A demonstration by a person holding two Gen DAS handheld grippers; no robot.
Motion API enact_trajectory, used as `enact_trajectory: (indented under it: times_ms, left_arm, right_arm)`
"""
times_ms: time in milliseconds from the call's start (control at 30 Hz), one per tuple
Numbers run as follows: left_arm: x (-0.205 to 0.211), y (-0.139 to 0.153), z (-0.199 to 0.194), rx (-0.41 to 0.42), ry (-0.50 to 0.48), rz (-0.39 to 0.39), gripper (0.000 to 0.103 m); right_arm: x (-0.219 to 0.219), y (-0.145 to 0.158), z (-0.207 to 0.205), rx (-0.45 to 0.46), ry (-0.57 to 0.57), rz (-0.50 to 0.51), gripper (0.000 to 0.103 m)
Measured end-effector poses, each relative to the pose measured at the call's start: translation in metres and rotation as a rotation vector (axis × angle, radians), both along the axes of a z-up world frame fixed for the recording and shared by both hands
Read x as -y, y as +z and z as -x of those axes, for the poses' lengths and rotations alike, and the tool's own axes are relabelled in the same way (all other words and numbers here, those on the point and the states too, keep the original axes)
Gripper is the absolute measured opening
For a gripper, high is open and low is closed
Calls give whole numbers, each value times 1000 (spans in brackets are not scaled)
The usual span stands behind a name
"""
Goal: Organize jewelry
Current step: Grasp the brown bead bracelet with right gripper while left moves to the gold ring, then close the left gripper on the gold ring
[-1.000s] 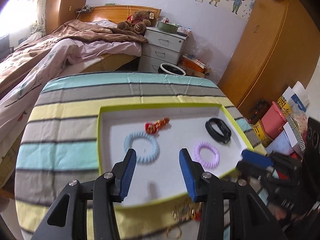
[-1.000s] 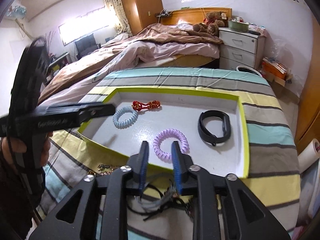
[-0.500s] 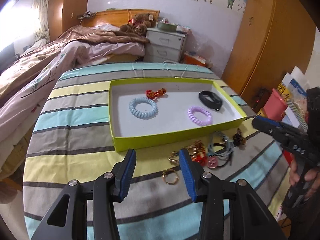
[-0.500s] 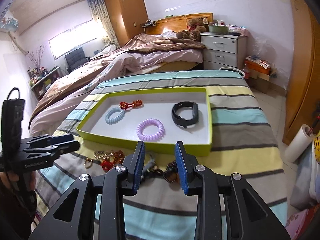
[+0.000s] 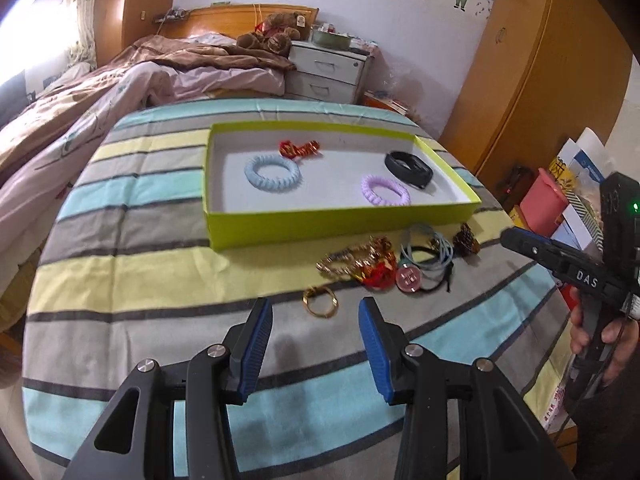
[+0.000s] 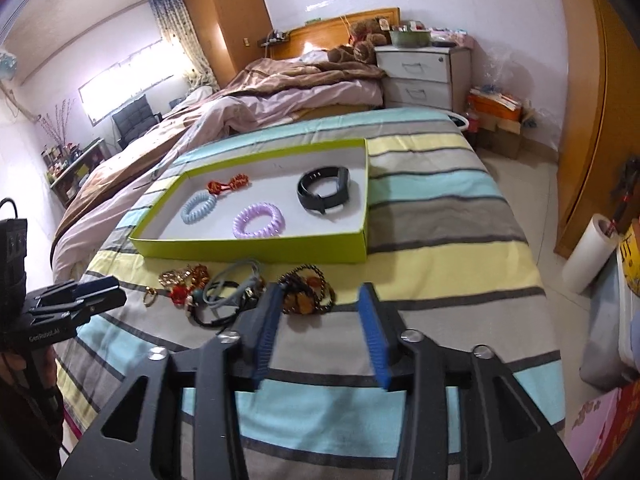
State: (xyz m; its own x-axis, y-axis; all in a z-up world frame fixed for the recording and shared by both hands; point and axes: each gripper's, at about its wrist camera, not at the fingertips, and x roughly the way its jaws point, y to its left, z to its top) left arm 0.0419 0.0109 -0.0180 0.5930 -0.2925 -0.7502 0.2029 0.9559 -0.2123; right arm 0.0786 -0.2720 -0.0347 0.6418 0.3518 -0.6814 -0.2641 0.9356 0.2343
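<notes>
Striped counter [image 5: 140, 240] is carrying the green tray [image 5: 340, 228], which is already holding four pieces: blue coil, purple coil, red knot, black band [image 6: 324, 192]. Loose jewelry pile [image 5: 384, 264] is lying just in front of the tray's near wall.

Left tool [image 5: 316, 344] is hanging wide, empty, nearest the gold ring [image 5: 320, 300] on the pile's near side.

Right tool [image 6: 320, 332] is opening, nothing between its jaws, its tips beside the brown bead strand [image 6: 308, 288]. Best taking one piece at a time, pinching clear of tangled cords.

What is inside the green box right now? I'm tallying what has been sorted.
The green box holds four pieces: a light blue coil tie, a purple coil tie, a black wristband and a red knotted ornament. Its near wall hides a strip of floor.
</notes>
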Motion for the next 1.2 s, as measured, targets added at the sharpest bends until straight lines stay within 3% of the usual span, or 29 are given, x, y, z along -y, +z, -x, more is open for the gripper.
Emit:
enact_trajectory:
  times_ms: [167,400,600,633,700,933,1200]
  left_arm:
    - [3,-7,-1,-14,5,-8,45]
    - [2,-11,-1,-22,11,-9,45]
    - [2,-13,-3,-24,9,-8,45]
    - [2,-13,-4,-26,6,-4,45]
    - [3,-14,-5,-30,4,-6,45]
    - [10,-14,-10,-30,-5,-28,45]
    - [22,-14,-16,-21,-9,-91,45]
  right_arm:
    - [-10,-7,-10,-32,27,-12,46]
    - [-36,-10,-20,-7,62,89,46]
    - [-42,-20,-25,-42,76,124,46]
    - [-43,-21,-25,-46,78,129,45]
    - [-43,-21,-25,-43,68,147,26]
    - [-44,-17,-19,-13,57,187,22]
    - [-25,-7,-14,21,1,140,19]
